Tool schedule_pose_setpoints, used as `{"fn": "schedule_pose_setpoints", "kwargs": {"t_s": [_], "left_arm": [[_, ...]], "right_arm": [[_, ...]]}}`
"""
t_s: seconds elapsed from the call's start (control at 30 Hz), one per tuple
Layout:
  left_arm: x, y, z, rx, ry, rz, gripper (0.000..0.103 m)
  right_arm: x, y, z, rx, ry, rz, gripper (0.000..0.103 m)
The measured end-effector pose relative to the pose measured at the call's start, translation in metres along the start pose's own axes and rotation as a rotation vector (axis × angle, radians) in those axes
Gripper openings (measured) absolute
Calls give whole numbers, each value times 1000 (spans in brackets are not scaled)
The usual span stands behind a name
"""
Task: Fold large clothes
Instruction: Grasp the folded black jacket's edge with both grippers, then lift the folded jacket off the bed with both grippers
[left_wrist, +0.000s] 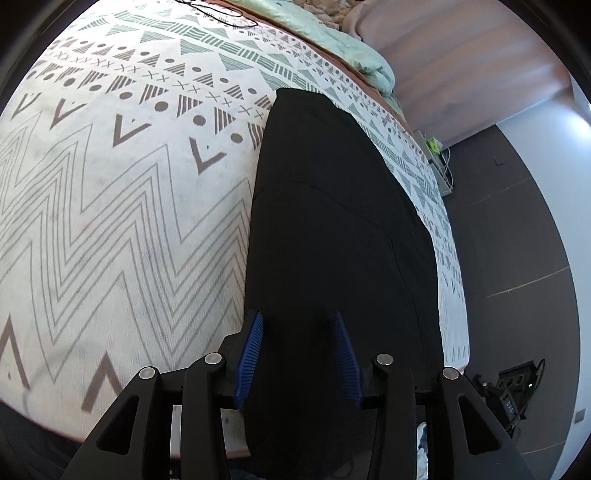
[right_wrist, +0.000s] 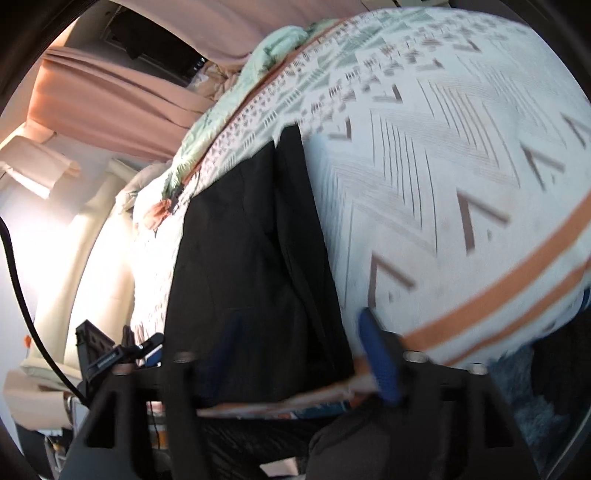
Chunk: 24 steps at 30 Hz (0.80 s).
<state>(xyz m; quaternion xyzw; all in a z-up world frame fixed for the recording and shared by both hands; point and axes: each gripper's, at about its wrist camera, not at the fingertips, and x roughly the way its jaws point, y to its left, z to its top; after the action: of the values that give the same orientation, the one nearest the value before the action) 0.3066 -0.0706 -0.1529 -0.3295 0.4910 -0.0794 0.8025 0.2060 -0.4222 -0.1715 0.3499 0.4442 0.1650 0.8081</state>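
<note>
Two grippers: both hover over the near end of one garment, at the bed's near edge.
Garment: black garment (left_wrist: 332, 206), folded into a long narrow strip. It lies flat on the bed (left_wrist: 110, 221), running from the near edge toward the far side, close to one side edge. A seam line crosses it partway up.
Garment, right view: same strip (right_wrist: 251, 258), layered, with one vertical fold line showing. Picture is motion-blurred.
Left gripper (left_wrist: 299, 354): jaws partly open, blue pads (left_wrist: 253, 354) apart. Black cloth fills the gap between them; pads do not press on it. Nothing held.
Right gripper (right_wrist: 295, 354): jaws wide apart; one blue pad (right_wrist: 380, 365) is clear, the other is smeared. Cloth lies between the jaws; no grip visible.
Step in hand: judged as the pause between folds. Lengthwise fold looks done; crosswise fold not yet done.
Next move: likely each gripper closes on a near corner of the strip, then both carry that end toward the far end.
Requirement: pinch all layers together, lift evenly, keep side edges aligned.
Risk: a single-layer pinch would undo the lengthwise fold.
</note>
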Motion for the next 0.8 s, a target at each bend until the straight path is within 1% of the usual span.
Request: {"fn": "schedule_pose_setpoints", "kwargs": {"t_s": [0.2, 0.27, 0.33, 0.43, 0.53, 0.7, 0.73, 0.8], "left_arm": [[10, 3, 18, -11, 6, 16, 43], [15, 4, 25, -19, 10, 19, 43], [19, 5, 32, -21, 11, 20, 43], [26, 6, 44, -19, 11, 26, 47], [34, 8, 56, -24, 13, 26, 47], [47, 7, 74, -13, 6, 42, 47], [50, 6, 78, -10, 7, 49, 49], [55, 5, 85, 0, 2, 57, 49]], "right_arm": [[21, 7, 32, -45, 48, 16, 72], [33, 9, 45, -57, 73, 24, 73], [47, 10, 58, -72, 96, 22, 79], [66, 10, 76, -85, 138, 31, 79], [89, 7, 91, -85, 183, 44, 79], [125, 1, 109, -79, 255, 81, 79], [131, 0, 112, -82, 266, 89, 79], [142, 0, 117, -86, 286, 122, 79]]}}
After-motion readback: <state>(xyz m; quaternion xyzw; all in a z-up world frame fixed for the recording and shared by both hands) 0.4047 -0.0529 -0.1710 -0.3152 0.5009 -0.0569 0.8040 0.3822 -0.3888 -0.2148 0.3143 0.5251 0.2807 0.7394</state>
